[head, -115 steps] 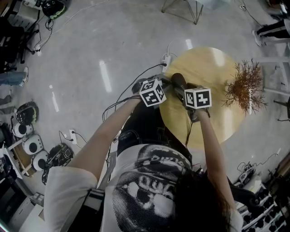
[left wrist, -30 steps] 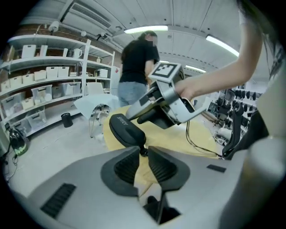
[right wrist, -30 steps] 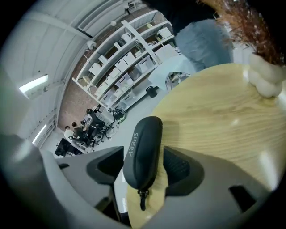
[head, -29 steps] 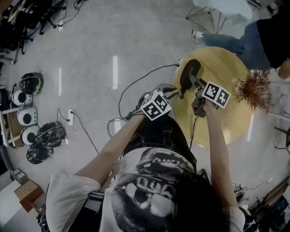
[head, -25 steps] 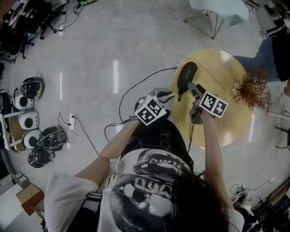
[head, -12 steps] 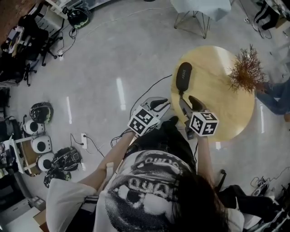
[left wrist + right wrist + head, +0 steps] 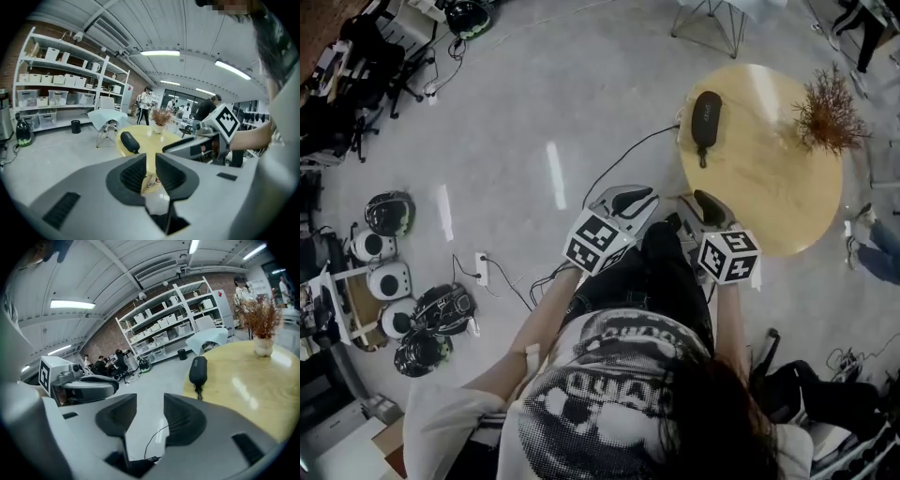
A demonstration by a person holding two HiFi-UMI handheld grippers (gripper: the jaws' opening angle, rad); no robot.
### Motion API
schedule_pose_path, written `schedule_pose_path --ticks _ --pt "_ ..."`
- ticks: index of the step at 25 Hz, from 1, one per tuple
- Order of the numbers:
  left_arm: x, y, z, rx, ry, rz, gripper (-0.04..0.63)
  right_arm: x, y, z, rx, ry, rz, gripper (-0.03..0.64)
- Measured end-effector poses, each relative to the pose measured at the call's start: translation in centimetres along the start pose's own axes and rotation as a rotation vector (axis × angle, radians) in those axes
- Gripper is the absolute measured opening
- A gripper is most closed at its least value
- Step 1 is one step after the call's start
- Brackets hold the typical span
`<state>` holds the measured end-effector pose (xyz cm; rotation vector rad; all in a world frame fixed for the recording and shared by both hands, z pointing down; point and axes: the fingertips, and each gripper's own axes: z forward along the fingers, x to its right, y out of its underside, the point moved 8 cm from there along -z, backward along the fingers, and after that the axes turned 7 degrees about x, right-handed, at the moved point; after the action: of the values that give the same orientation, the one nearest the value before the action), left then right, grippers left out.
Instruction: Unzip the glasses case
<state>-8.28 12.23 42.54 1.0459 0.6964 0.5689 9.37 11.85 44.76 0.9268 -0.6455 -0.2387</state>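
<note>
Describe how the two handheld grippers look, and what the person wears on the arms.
Both the left gripper and the right gripper have pale grey moulded bodies with two dark, ribbed pads inside the jaws. Each carries a white cube printed with black square markers. The person wears a white short-sleeved T-shirt with a black-and-white print; the forearms are bare.

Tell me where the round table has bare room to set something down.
The table is bare across its middle, between the case and the plant, and over the whole near half. Only the far rim is taken: the case at its left, the plant at its right.
</note>
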Motion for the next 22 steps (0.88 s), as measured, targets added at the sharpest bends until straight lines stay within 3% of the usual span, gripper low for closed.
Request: schedule_pose_path --ticks 8,15,17,22 --pt "2.0 1.8 -6.0 0.067 -0.057 -0.009 0.064 -5.7 1.5 -1.7 0.027 -0.070 -0.096 0.155" --pt "3.2 2.4 -8.7 0.164 -0.067 -0.042 0.064 -8.5 1.4 -3.2 0.055 -0.088 -0.203 0.061" --pt "3.3 2.5 -9.3 0.173 -0.072 -0.040 0.063 -9.0 1.1 -3.3 0.065 -0.079 -0.226 0.002" --pt "3.6 2.9 -10.5 0.163 -0.069 -0.032 0.026 -10.1 1.2 -3.6 0.069 -0.084 -0.270 -0.003"
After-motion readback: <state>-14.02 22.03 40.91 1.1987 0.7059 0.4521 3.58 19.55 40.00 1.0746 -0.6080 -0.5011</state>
